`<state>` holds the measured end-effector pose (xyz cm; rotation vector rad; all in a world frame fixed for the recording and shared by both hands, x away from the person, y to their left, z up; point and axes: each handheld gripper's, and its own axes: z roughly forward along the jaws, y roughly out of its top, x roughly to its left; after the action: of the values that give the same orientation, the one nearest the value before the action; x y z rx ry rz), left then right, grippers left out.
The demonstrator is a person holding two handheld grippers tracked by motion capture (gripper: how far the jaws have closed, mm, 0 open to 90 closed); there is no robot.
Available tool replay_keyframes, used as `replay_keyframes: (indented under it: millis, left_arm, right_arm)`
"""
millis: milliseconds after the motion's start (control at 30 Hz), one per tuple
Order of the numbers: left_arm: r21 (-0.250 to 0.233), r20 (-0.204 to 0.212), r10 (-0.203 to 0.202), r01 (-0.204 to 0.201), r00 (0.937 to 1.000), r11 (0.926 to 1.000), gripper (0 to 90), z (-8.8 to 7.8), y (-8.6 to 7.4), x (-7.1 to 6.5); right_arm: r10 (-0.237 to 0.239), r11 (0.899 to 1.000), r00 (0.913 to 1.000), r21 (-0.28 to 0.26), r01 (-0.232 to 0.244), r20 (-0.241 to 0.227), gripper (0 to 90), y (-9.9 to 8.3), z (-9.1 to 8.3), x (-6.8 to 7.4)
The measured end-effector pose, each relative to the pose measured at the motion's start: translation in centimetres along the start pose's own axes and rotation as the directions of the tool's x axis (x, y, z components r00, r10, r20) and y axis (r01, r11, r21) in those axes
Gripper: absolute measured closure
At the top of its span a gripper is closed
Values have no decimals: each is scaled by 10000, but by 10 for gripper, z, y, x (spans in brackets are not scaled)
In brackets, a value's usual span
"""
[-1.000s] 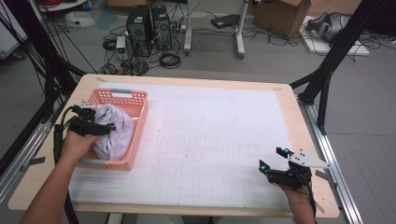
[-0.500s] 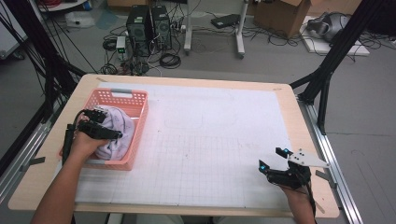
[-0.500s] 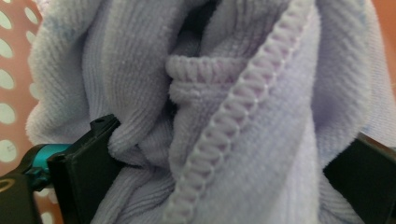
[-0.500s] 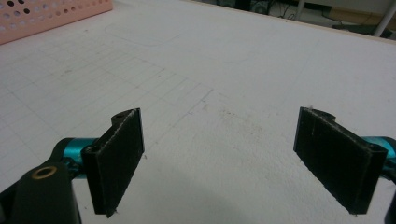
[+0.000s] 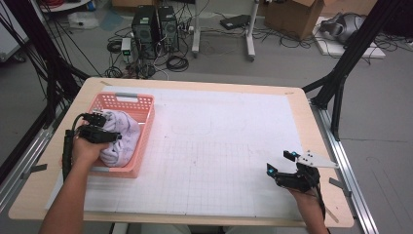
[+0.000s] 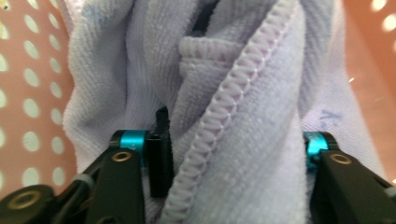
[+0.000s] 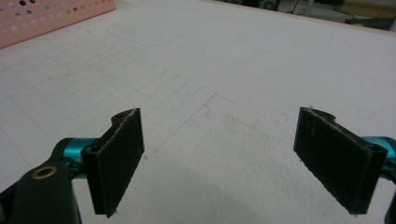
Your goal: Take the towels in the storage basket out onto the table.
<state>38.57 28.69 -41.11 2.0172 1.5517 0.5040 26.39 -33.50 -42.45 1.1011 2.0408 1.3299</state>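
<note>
While the pale purple towel (image 5: 121, 136) lies bunched in the pink basket (image 5: 144, 127) at the table's (image 5: 219, 146) left side, the left gripper (image 5: 100, 127) has just been closing and now pinches a fold, likely to lift it out. The right gripper (image 5: 282, 164) waits wide open with nothing in it, low over the table.

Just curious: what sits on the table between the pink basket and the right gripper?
Nothing: in the high view, bare gridded mat separates basket from right gripper.
</note>
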Motion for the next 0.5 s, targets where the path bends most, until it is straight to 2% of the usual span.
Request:
replay_keyframes:
  millis: [67, 133, 233, 367, 467, 500]
  left_arm:
    - [-481, 259, -295, 308, 9992, 9984, 548, -6, 0, 3]
    - [-979, 511, -505, 554, 9974, 9937, 548, -11, 0, 6]
    - [-1978, 760, -644, 784, 9950, 9771, 550, -21, -1, 8]
    - [-3227, 960, -608, 888, 9935, 9423, 550, -34, -4, 9]
    - [-4088, 1032, -639, 1009, 9926, 9070, 549, -45, -5, 10]
    - [-4386, 1113, -618, 1049, 9919, 8926, 549, -48, -5, 11]
  right_arm:
    - [30, 10000, 10000, -25, -30, 31, 148, 2, 0, 2]
    - [34, 10000, 10000, -11, -34, 28, 148, 2, 0, 3]
    - [1, 10000, 10000, -9, -1, 82, 148, 1, -3, 5]
    - [-3, 10000, 10000, -89, 4, 56, 148, 1, -3, 5]
    - [-30, 10000, 10000, -87, 30, 44, 148, 0, -3, 4]
    - [-55, 10000, 10000, -83, 55, 46, 148, 0, -4, 4]
